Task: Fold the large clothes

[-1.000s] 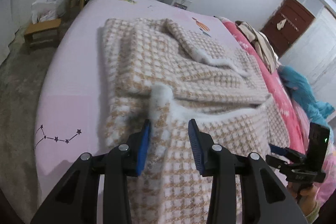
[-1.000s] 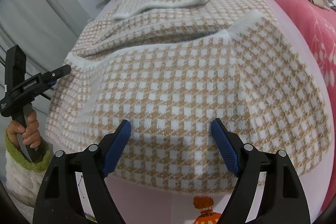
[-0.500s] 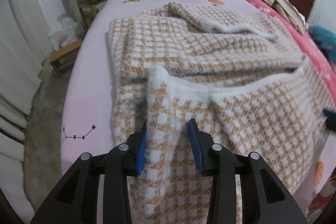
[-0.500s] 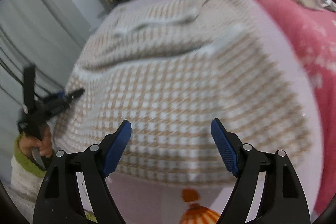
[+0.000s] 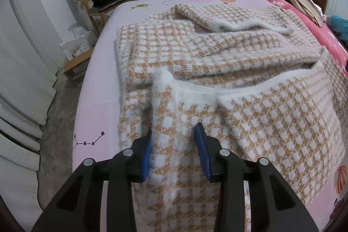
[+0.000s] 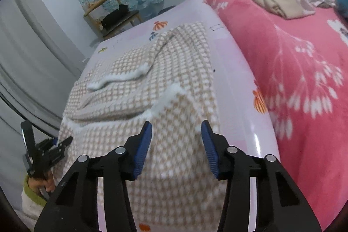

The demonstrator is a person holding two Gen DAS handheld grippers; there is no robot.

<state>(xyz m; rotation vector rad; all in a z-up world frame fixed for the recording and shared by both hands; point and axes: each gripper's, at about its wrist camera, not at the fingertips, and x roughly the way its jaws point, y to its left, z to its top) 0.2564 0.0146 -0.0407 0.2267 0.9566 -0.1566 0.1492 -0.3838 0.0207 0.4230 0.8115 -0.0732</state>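
A large tan-and-white checked sweater [image 5: 228, 62] lies partly folded on a pink bed [image 5: 95, 88], its near hem running out of sight under both cameras. In the left wrist view, the left gripper [image 5: 174, 145] is clamped on a raised fold of the sweater, the cloth bunched between its blue pads; the right gripper is out of that frame. The right wrist view is blurred low down, so the cloth's edge there is hard to make out. The right gripper [image 6: 176, 140] is closing with sweater between its pads, but contact cannot be told. Only this view shows the left gripper [image 6: 63, 142] from outside, at the sweater's left edge, held by a hand [image 6: 43, 183] in a green cuff, partly cut off.
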